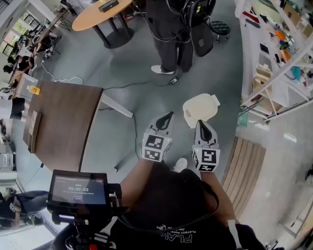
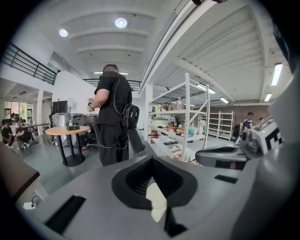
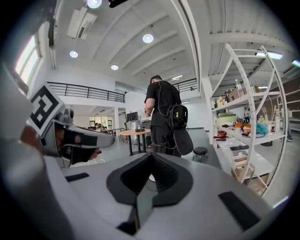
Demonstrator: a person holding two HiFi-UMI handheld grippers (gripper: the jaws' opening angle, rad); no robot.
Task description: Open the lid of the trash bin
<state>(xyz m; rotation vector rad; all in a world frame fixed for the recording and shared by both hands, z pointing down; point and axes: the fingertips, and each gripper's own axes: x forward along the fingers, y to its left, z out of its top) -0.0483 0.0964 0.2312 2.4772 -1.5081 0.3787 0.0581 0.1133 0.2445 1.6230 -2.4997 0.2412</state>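
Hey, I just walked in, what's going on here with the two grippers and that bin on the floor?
A person stands holding a two-jaw gripper in each hand, both aimed toward a cream trash bin on the grey floor just ahead. The left gripper and the right gripper both have their jaws together and hold nothing. The bin's lid looks shut and neither gripper is on it yet, so the opening has not started. Another person stands further off beside a round table.
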